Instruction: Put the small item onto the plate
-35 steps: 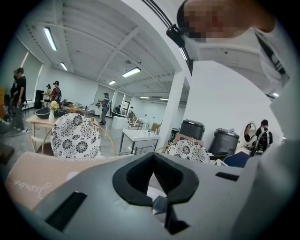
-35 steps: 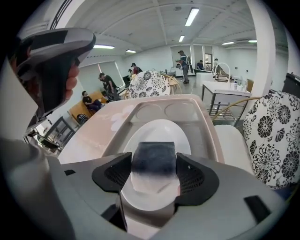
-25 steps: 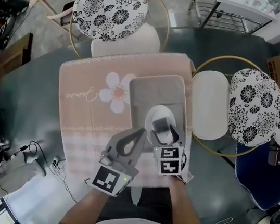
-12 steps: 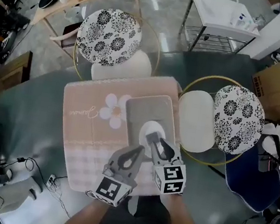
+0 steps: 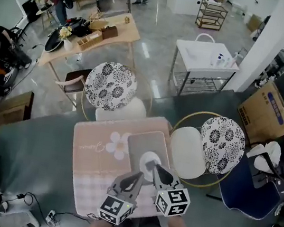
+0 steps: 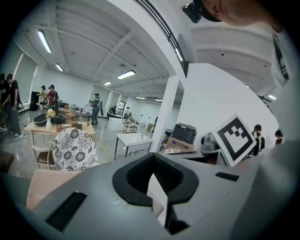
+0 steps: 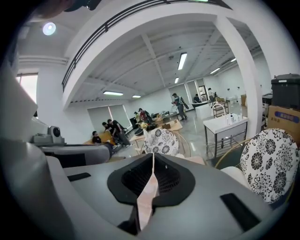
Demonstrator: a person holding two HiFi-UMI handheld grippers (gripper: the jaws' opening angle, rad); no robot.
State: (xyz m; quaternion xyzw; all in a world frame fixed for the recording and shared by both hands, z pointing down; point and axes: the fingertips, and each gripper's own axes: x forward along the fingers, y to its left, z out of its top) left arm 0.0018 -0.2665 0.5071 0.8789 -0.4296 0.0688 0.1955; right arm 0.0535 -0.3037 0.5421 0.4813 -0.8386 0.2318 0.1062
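Observation:
A white plate lies on a grey tray on the pink mat. My right gripper reaches over the plate's near edge with its jaws shut. In the right gripper view only a thin sliver of pink mat shows between the pads, and nothing is held. My left gripper hovers just left of it over the mat, also shut and empty; the left gripper view looks out over the room. I cannot make out the small item, as the plate is small and partly covered by the right gripper.
Two floral-backed chairs with white seats stand at the table's far side and right side. The dark table extends left. Beyond are a white cart, a wooden table, a cardboard box and people.
The right gripper's jaws, wide over the plate a second ago, have closed. Both grippers sit lower in the head view, which now takes in much more of the room.

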